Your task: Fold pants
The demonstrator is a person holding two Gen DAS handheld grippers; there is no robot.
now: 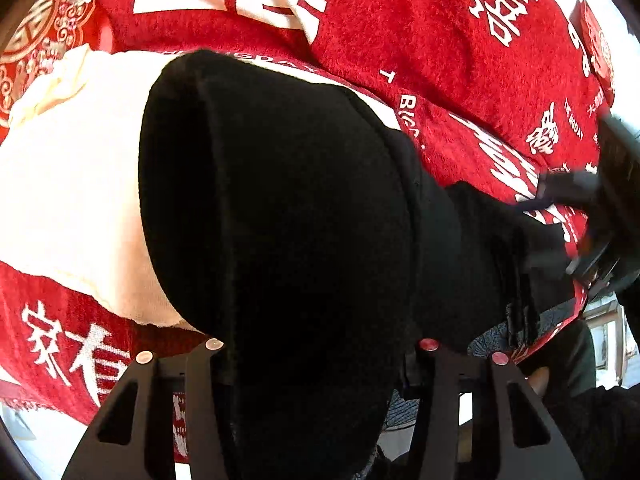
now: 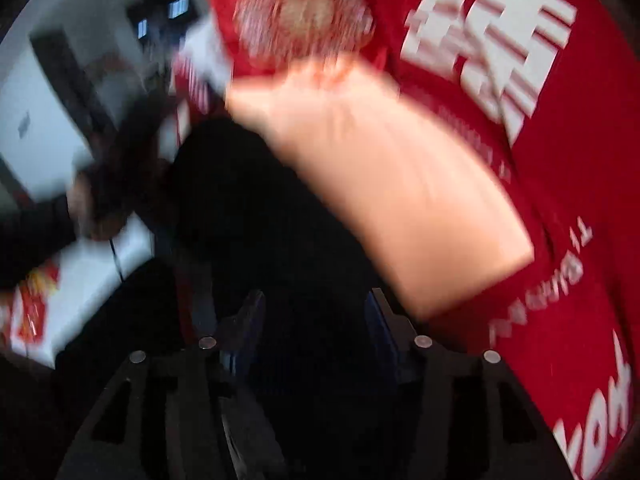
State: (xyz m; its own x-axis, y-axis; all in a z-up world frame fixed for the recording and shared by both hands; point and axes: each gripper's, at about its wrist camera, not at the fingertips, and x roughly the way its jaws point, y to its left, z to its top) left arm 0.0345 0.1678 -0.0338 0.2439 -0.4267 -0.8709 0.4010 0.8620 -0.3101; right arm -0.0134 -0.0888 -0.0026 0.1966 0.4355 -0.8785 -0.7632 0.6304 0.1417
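While my left gripper (image 1: 316, 364) is clamping a thick fold of the black pants (image 1: 280, 208) between its two fingers, the cloth is bulging up and away from the camera as one broad dark mass. Its long axis is running from my fingertips at the bottom of the left wrist view up toward the top left, where a rounded hem or cuff edge is showing, and a narrower part is trailing off to the right. That trailing part is reaching toward my right gripper (image 1: 592, 216), which is showing dark and blurred at the right edge of the same view.

Seen from the right wrist, my right gripper (image 2: 316, 320) is pointing into the same black pants (image 2: 248, 220), and dark cloth is filling the space between its fingers; the picture is smeared, so I cannot tell whether those fingers are pinching the cloth or standing apart.

Under the pants, a red blanket (image 1: 420, 40) with large white characters is covering the surface, and a cream garment (image 1: 72, 184) is lying on it, partly beneath the pants on the left. From the right wrist that same piece is looking peach-coloured (image 2: 392, 200) and is lying just beside the black cloth. A red patterned cushion (image 2: 304, 16) is sitting beyond it.
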